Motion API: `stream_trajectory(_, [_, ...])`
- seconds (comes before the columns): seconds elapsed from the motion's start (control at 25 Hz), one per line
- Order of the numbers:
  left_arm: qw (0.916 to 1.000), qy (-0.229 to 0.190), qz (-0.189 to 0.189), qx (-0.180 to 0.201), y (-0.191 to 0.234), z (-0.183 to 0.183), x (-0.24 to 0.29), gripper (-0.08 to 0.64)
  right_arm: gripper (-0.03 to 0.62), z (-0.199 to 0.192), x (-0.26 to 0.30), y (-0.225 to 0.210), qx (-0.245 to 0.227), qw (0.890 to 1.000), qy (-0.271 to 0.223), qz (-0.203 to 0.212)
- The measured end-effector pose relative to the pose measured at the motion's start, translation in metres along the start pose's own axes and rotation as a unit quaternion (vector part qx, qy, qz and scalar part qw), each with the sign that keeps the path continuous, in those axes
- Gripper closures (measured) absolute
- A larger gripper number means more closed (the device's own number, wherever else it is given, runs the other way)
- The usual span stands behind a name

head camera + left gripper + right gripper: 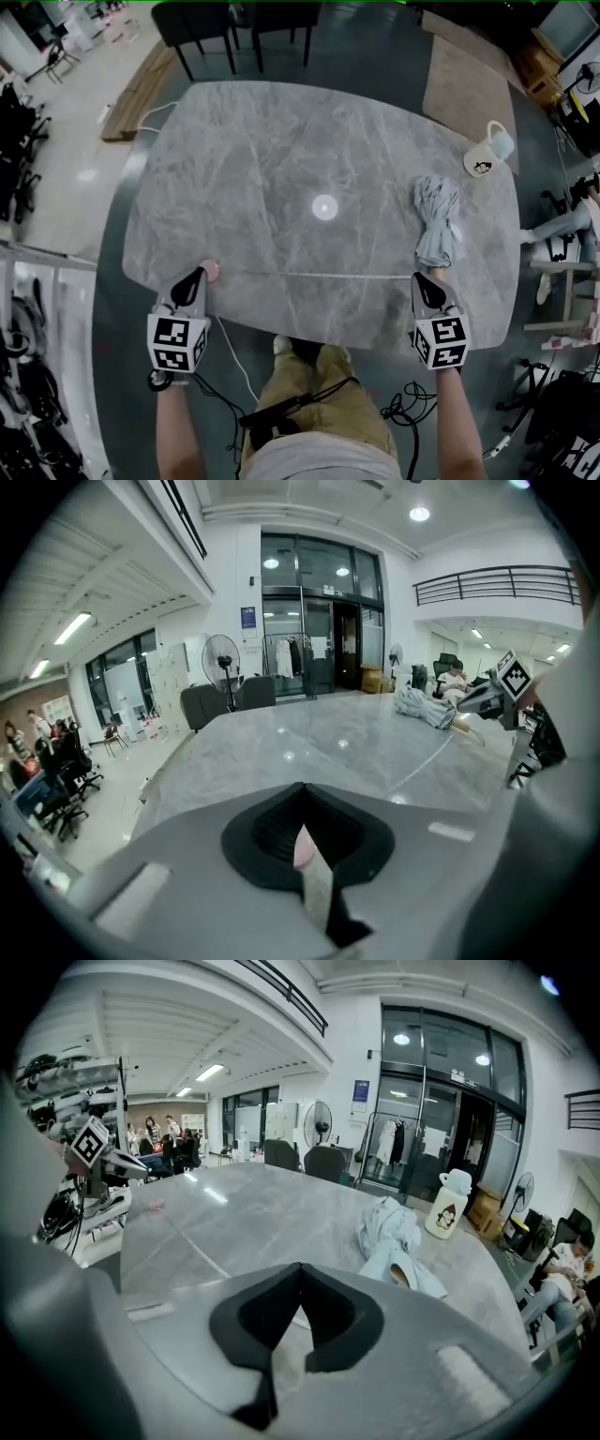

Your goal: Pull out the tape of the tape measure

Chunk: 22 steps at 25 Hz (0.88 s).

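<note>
A small pink tape measure (212, 271) lies near the table's front edge, and its thin pale tape (319, 276) runs out flat across the table to the right. My left gripper (199, 275) hovers just left of the pink case, jaws shut and empty; in the left gripper view the case (303, 847) shows through the slot under the closed left gripper (302, 789). My right gripper (424, 279) is at the tape's far end, also shut with nothing in it. From the right gripper (300, 1269) the tape (192, 1243) stretches toward the case (155, 1206).
A folded grey umbrella (437, 221) lies on the grey marble table (281, 169) just beyond the right gripper. A cream bottle with a penguin print (487, 150) stands at the far right corner. Chairs (234, 28) stand behind the table. The person's legs (314, 394) are at the front edge.
</note>
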State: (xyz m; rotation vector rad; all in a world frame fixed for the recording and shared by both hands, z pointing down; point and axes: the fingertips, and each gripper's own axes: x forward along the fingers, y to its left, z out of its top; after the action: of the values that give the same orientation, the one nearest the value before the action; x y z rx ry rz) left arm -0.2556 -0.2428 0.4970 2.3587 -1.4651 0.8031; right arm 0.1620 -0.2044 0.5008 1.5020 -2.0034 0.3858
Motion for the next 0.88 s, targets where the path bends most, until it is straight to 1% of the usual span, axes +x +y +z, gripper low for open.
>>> stream_trajectory(0.24, [0.9991,-0.041,0.002,0.006,-0.029,0.039,-0.026,0.548,0.597,0.038,-0.02,0.018,-0.004,0.999,-0.049,0.02])
stream_trajectory(0.48, [0.997,-0.077,0.004,-0.005,-0.056,0.076,-0.052,0.548,0.597,0.072,-0.046,0.035,-0.021,0.995,-0.088,0.04])
stream_trajectory(0.88, [0.9921,-0.124,0.007,0.015,-0.091,0.119,-0.099,0.548,0.597,0.119,-0.096,0.056,-0.037,0.985,-0.155,0.065])
